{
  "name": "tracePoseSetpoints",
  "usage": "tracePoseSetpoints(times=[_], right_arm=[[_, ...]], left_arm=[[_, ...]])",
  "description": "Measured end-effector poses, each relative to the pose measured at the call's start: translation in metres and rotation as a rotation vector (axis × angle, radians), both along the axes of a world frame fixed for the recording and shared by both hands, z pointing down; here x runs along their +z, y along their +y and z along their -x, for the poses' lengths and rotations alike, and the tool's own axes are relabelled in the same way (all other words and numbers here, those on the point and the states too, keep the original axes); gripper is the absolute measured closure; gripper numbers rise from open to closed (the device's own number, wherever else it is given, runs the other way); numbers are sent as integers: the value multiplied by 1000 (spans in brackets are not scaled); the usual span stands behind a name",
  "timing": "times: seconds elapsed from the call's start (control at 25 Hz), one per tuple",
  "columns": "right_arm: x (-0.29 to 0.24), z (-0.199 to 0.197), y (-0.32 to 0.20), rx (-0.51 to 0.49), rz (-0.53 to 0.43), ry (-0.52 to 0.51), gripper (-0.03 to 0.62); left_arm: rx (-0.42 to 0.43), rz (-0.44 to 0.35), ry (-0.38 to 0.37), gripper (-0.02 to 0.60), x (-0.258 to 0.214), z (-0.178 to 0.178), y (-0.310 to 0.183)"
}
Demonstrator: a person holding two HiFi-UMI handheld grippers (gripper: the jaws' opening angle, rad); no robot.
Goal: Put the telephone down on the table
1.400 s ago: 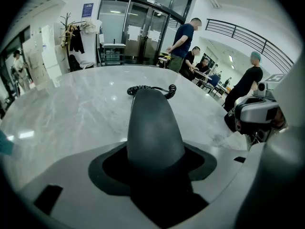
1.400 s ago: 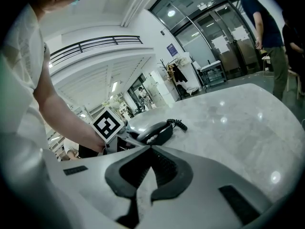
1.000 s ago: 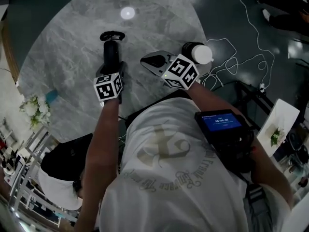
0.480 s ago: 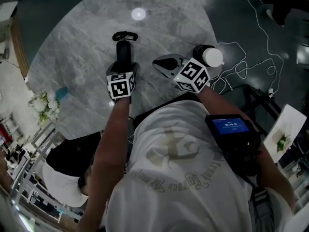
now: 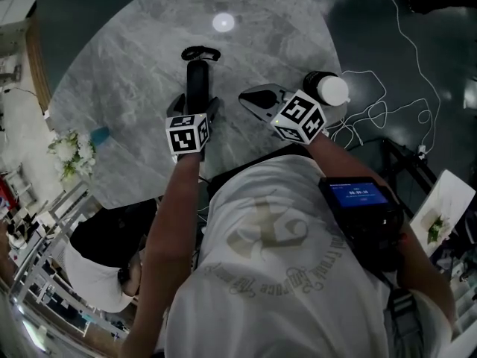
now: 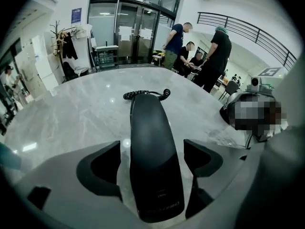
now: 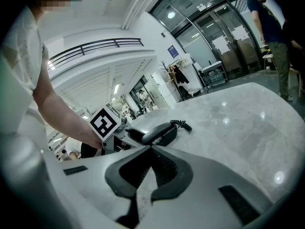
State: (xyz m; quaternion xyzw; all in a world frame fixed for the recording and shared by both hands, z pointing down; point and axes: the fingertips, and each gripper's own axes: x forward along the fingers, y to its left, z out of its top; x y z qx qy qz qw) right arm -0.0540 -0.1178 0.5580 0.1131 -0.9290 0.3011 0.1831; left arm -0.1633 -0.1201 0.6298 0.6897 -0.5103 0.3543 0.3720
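The black telephone handset point(image 5: 197, 80) lies flat on the round grey marble table point(image 5: 127, 58), its coiled cord point(image 5: 201, 53) at the far end. My left gripper point(image 5: 195, 112) straddles the near end of the handset point(image 6: 152, 147). In the left gripper view its jaws are opening, and marble shows on both sides between the pads point(image 6: 102, 166) and the handset. My right gripper point(image 5: 257, 99) rests just right of the handset. Its jaws are shut point(image 7: 150, 149) with nothing between them. From there the handset point(image 7: 159, 132) shows ahead, beside the left gripper's marker cube point(image 7: 105, 123).
A dark bottle with a white cap point(image 5: 326, 88) stands at the table's right edge, close to my right hand. White cables point(image 5: 373, 118) trail on the dark floor. Flowers point(image 5: 71, 151) sit off the table's left edge. Several people point(image 6: 209, 56) stand beyond the table.
The head view has drifted, so everything sits a little further right. The handset stays flat on the table, and the left jaws stand slightly wider around it.
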Motion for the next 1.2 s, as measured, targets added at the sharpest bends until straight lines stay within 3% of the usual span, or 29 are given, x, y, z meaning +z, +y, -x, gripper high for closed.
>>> tracePoseSetpoints(times=[0.36,0.52,0.72,1.2], right_arm=[[0,1,2,-22,-10,1,579],[1,4,1,-37,-23,7,579],[3,3,-2,-39,-30,21,579],[-30,1,4,4,-108,45,579]], left_arm=[[-7,-40,66,178,-14,-3,8],[-27,-68,49,190,-19,7,10],[-59,-118,33,277,-28,16,11],[-203,-239,120,422,-61,34,65]])
